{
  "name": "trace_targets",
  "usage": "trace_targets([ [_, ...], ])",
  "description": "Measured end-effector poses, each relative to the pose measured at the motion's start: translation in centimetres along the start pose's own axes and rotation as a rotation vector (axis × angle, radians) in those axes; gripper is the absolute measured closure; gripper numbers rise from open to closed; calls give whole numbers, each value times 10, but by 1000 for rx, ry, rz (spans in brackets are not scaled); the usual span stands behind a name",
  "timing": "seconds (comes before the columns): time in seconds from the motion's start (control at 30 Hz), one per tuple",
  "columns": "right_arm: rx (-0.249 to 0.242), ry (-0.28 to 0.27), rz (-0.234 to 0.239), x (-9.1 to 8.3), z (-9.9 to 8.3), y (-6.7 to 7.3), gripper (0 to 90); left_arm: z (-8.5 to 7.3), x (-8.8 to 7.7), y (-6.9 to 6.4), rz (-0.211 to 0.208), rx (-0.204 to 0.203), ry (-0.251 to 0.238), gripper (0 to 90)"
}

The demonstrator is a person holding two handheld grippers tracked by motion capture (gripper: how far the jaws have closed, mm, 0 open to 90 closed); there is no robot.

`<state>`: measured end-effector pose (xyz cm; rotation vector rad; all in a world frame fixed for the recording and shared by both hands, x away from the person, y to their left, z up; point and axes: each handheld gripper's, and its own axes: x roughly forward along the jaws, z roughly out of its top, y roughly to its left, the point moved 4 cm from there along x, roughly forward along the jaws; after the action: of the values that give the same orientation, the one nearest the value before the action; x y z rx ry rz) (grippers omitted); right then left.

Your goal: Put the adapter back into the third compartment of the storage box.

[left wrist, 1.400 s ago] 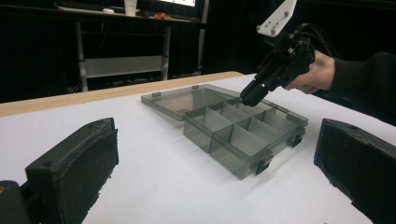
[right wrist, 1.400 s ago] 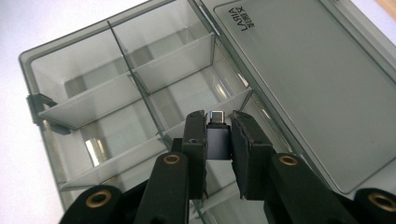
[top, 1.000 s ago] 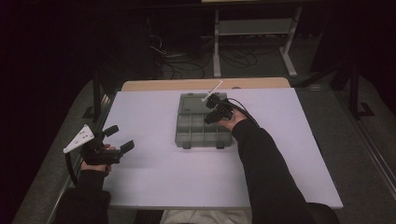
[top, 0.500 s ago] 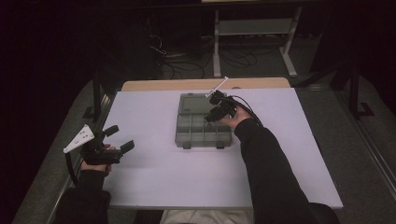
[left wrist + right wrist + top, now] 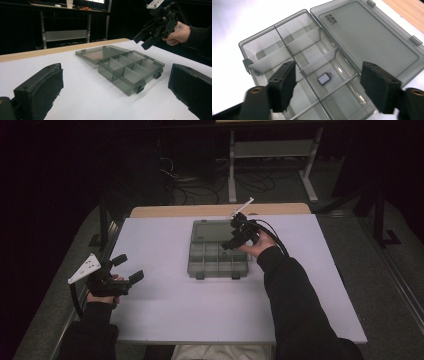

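Note:
A smoky grey organizer box (image 5: 216, 260) lies on the white table with its lid (image 5: 212, 230) folded flat behind it. In the right gripper view a small silver-and-black adapter (image 5: 324, 78) rests in a compartment in the row beside the lid (image 5: 372, 40). My right gripper (image 5: 328, 68) hovers over that compartment; its jaws have just been opening and nothing is between them. It hangs above the box's far right corner in the high view (image 5: 234, 239) and the left gripper view (image 5: 147, 40). My left gripper (image 5: 127, 269) stands open near the table's left edge, aimed at the box (image 5: 130, 70).
The white tabletop (image 5: 200, 310) stretches in front of the box. A wooden strip (image 5: 215, 210) runs along the far edge. Behind it stand a metal rack (image 5: 270, 150) and floor cables (image 5: 200, 190). The surroundings are dark.
The right gripper has lifted a little off the box and its jaws have spread apart. The left hand has stayed where it was.

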<state>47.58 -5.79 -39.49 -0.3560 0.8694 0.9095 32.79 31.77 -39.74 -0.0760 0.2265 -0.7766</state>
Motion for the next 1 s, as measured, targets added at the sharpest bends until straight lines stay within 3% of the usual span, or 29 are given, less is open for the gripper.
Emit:
trace_targets([
  [0.13, 20, -23, 0, -6, -3, -2, 160, 0, 0, 0, 0, 0, 1, 0],
  [0.33, 33, -57, 40, -16, -10, 0, 93, 0, 0, 0, -1, 0, 2, 0],
  [0.47, 36, -71, 22, -21, -15, 2, 16, 0, 0, 0, -2, 0, 2, 0],
  [1.0, 50, -140, -5, -37, -33, 5, 0, 0, 1, 0, -1, 0, 3, 0],
])
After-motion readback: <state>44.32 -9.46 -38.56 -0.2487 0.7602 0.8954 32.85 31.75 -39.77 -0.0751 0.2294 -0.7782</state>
